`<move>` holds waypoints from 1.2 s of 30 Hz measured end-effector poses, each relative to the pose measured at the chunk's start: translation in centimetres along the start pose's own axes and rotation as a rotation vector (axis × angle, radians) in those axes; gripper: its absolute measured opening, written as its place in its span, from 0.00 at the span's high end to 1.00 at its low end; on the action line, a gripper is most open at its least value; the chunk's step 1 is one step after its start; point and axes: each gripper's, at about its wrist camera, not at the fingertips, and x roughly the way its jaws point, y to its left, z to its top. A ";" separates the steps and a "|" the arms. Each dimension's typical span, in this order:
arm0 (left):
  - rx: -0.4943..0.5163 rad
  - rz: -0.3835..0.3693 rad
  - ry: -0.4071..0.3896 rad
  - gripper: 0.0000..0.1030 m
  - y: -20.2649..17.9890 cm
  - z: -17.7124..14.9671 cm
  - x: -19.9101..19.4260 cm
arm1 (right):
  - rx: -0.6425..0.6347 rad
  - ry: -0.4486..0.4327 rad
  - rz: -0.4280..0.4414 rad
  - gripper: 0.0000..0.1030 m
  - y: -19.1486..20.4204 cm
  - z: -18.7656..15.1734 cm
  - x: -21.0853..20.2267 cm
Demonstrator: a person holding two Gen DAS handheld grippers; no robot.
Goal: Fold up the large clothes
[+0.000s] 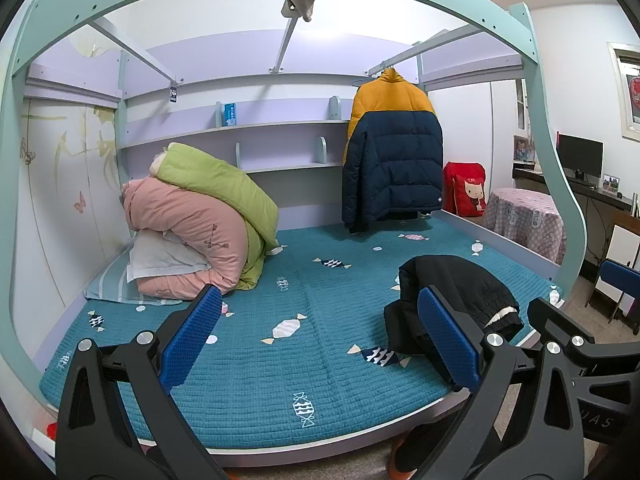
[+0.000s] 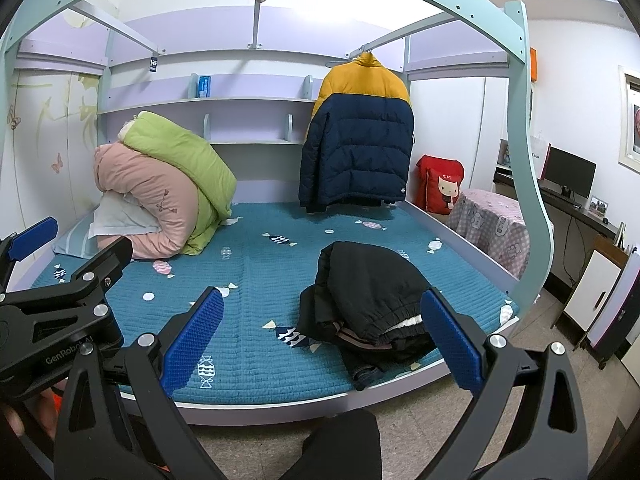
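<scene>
1. the bed frame (image 1: 536, 80) is pale green and arches over everything; under it lies a teal quilted mattress cover (image 1: 248, 360) with a candy pattern
2. a rolled pink duvet (image 1: 188, 220) sits at the far left of the mattress, with a green duvet (image 1: 224, 184) leaning over it and a white pillow (image 1: 160, 256) tucked at its base
3. a puffer jacket (image 1: 394, 152), yellow at the top and navy below, hangs from a rail at the far right corner of the bed, its hem just above the mattress
4. the task clothes are a crumpled pile of black clothes (image 2: 368, 292) on the front right part of the mattress, near the front edge; a ribbed cuff with a white lining shows, and a dark denim piece sticks out below the pile
5. a round table with a pink checked cloth (image 2: 492, 232) stands right of the bed, and a red cushion with a cartoon cat (image 2: 442, 188) is behind it
6. the left gripper (image 1: 316, 340) has its blue pads wide apart and holds nothing; it hangs over the front of the mattress, left of the pile
7. the right gripper (image 2: 320, 340) is also spread wide and empty, with the black pile between its pads in its own view but not touched
</scene>
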 end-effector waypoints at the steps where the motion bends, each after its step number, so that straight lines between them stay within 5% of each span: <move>1: 0.000 0.001 0.000 0.05 0.0 -0.1 0.0 | 0.001 0.000 0.000 0.07 0.1 0.0 0.0; 36: -0.003 -0.002 0.000 0.05 0.0 -0.2 2.3 | 0.005 0.009 -0.012 0.07 0.7 -0.4 0.9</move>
